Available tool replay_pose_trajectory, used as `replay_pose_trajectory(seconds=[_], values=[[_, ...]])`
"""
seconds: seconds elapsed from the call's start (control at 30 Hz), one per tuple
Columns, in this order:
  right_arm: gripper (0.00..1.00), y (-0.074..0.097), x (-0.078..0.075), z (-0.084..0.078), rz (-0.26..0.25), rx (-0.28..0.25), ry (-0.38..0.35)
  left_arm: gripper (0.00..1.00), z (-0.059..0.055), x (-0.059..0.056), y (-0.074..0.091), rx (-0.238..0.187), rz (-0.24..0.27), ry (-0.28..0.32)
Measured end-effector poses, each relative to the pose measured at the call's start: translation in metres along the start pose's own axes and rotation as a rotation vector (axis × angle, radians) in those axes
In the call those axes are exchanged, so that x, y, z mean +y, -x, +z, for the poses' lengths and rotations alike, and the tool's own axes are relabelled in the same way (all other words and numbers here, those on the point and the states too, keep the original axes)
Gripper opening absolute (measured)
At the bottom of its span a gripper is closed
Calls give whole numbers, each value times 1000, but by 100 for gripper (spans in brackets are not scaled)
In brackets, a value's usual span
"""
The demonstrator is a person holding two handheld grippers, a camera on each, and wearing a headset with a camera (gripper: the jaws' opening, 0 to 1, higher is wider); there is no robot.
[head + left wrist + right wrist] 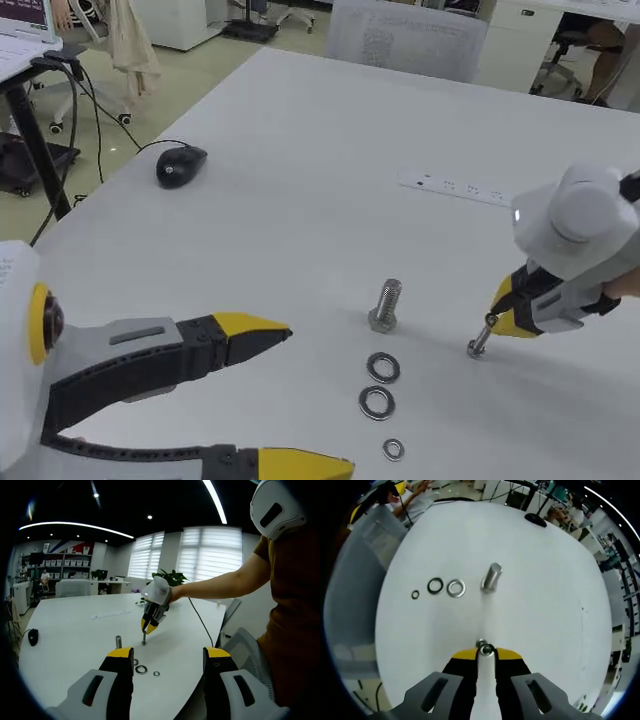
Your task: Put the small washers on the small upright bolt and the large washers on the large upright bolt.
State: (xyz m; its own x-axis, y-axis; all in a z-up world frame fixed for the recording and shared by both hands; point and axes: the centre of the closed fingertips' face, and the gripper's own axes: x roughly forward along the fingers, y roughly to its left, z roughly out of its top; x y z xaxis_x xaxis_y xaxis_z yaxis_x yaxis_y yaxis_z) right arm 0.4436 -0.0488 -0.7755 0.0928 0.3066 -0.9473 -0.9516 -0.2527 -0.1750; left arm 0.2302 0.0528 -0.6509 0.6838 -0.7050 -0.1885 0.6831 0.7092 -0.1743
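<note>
The large upright bolt [386,305] stands mid-table, with two large washers [383,367] [377,403] and one small washer [393,449] lying flat in a row in front of it. To its right stands the small bolt [479,342], leaning slightly. My right gripper [497,318] is at that bolt's top, jaws shut on what looks like a small washer [486,650]. The right gripper view also shows the large bolt [491,577] and the loose washers [456,588] beyond. My left gripper [318,398] hovers open and holds nothing at the near left, short of the washers.
A black mouse [181,163] with its cable lies at the table's left edge. A white strip [455,187] lies flat behind the bolts. A grey chair [405,35] stands at the far edge. The table [300,150] is bare between them.
</note>
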Motion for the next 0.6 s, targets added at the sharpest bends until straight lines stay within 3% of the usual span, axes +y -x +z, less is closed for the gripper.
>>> replay_pose_trajectory(seconds=[0.6], values=[[13,-28,2,-8,43,28,-1,54,-4,6,1,13,14,14]])
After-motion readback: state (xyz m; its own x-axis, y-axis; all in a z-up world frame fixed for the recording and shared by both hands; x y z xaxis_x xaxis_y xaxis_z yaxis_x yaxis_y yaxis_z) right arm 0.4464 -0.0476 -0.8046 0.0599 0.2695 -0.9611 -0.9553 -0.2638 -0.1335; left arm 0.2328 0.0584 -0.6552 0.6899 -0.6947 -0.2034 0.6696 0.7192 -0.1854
